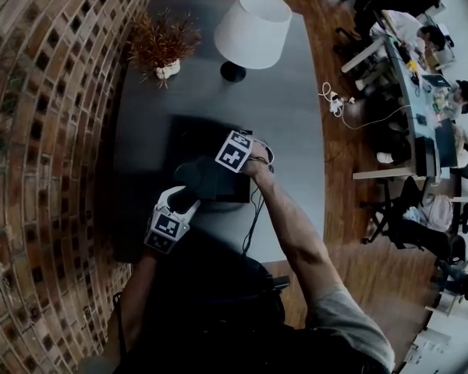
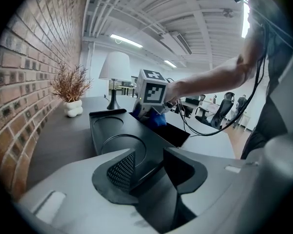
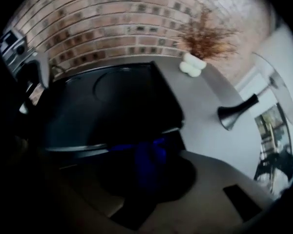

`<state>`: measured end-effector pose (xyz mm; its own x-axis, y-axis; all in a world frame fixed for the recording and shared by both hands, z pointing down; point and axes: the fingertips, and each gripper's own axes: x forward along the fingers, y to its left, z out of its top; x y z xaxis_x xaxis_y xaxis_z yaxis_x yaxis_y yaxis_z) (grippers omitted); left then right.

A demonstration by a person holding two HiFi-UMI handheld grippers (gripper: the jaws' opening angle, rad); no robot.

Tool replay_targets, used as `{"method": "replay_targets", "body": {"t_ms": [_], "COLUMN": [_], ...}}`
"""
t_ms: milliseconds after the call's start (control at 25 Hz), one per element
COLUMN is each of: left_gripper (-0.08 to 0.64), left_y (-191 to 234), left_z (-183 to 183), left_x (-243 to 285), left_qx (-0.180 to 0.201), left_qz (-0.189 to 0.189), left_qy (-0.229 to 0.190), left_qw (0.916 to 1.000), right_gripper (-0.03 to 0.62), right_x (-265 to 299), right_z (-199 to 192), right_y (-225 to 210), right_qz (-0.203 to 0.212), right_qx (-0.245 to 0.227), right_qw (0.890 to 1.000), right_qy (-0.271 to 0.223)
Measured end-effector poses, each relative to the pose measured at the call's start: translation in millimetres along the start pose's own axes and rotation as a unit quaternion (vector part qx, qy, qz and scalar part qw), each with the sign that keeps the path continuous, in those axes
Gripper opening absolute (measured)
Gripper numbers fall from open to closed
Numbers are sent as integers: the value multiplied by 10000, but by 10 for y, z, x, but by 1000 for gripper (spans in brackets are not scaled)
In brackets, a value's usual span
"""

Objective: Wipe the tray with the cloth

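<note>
A black tray (image 1: 193,142) with round recesses lies on the grey table (image 1: 296,115). My left gripper (image 1: 184,201) is shut on the tray's near edge, and the tray (image 2: 112,130) runs away from the pinching jaws of the left gripper (image 2: 147,164). My right gripper (image 1: 235,162) points steeply down over the tray's right side, shut on a blue cloth (image 3: 147,160). In the left gripper view the blue cloth (image 2: 157,119) hangs under the marker cube, at the tray's surface. The tray (image 3: 112,101) fills the dark right gripper view, and the right gripper (image 3: 146,177) has the cloth bunched between its jaws.
A white lamp (image 1: 253,29) and a dried plant in a white pot (image 1: 164,49) stand at the table's far end. A brick wall (image 1: 39,131) runs along the left. A black cable (image 1: 254,216) trails off the table's near edge. Office desks and chairs are at the right.
</note>
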<state>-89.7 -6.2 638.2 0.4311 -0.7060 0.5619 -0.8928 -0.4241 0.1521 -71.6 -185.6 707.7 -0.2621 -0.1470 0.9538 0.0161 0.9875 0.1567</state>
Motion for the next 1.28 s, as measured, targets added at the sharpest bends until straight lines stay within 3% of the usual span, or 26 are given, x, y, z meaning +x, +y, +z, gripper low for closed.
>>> {"method": "replay_targets", "body": {"t_ms": [80,160,280,360,480,520,560,600,640,720,760,800,880,1040,1120,1200,1280], "left_gripper": [167,167,167,169,169,172,172,172,172,172,172,172,172,172,172,172,172], "left_y": [-3,1,6,-2,4,5,4,-1,-8,-12,-7,-5,-15,-17,13,38,26], "left_z": [-30,-36,-36,-14,23,4,-19,-31,-27,-13,-13,-11,-4,5,2,10,-2], "left_x": [18,33,36,12,1,12,23,28,25,37,50,52,30,32,54,62,36], "left_qx": [-17,-10,7,10,32,37,34,34,47,82,77,59,47,95,146,129,68], "left_qz": [11,26,40,35,43,47,49,47,41,46,55,59,43,40,72,118,98], "left_qy": [-3,-44,-98,-26,-49,-52,-48,-41,-38,-97,-157,-187,-103,-81,-163,-192,-85], "left_qw": [10000,10000,9999,10000,10000,10000,10000,10000,10000,9999,9998,9998,9999,9999,9997,9997,9999], "right_gripper": [75,71,71,71,71,60,60,60,61,61,61,61,61,58,57,57,57], "right_x": [4,17,-63,-166,-319,-359,-391,-412,-416,-382,-352,-310,-175,37,24,-32,-109], "right_z": [3,-4,-96,-226,-445,-505,-533,-514,-453,-329,-316,-331,-391,-505,-528,-557,-610], "right_y": [-58,149,667,1050,1574,1667,1682,1595,1392,703,329,32,-229,-189,-47,219,596], "right_qz": [-185,-40,597,966,1427,1560,1645,1593,1318,161,-497,-1001,-1424,-1703,-1348,-639,137], "right_qx": [122,-679,-1747,-2458,-3666,-3903,-3947,-3794,-3466,-2461,-1933,-1507,-1231,-2060,-2505,-3055,-3689], "right_qw": [9998,9976,9827,9645,9193,9074,9040,9114,9286,9691,9797,9823,9773,9469,9392,9320,9147], "right_qy": [-19,149,106,-49,-79,-38,-20,-46,-97,-1,213,477,977,1788,1924,1842,1645]}}
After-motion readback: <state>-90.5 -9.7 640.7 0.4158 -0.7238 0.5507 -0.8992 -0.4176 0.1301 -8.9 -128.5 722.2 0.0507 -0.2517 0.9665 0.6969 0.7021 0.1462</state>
